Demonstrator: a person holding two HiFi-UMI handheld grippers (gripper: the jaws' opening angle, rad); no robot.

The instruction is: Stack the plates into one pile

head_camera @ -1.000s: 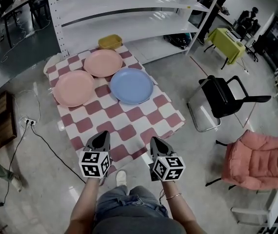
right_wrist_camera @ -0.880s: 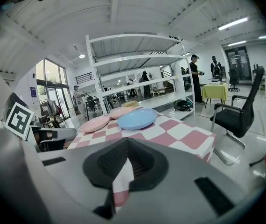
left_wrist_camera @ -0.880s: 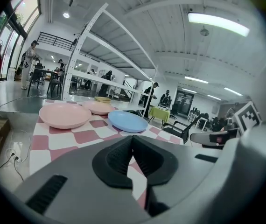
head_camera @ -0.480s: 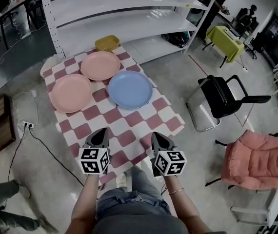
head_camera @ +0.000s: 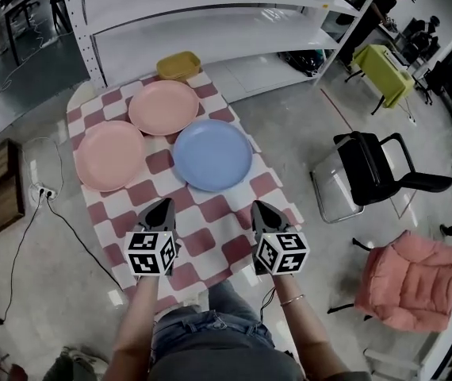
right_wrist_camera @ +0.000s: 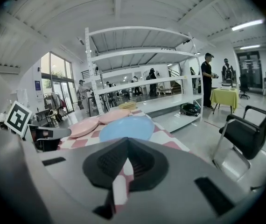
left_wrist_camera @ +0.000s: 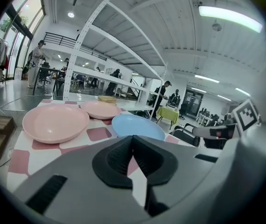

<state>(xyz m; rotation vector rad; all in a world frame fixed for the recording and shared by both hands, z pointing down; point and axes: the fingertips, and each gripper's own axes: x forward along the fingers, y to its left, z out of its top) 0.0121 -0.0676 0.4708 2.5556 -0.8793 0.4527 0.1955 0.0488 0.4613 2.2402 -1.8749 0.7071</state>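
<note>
Blue plate (head_camera: 212, 155) nearer; left tongs (head_camera: 162, 205) and right tongs (head_camera: 258, 208) closed, empty; pink armchair (head_camera: 404, 284) in head view only.

Three round, shallow plates lie right side up in a single layer on the red-and-white checked cloth (head_camera: 210, 213), none resting on another. The blue plate (head_camera: 212, 155) is on the right. One pink plate (head_camera: 110, 155) lies to its left and a second pink plate (head_camera: 163, 107) lies farther back, all three rims close together.
</note>
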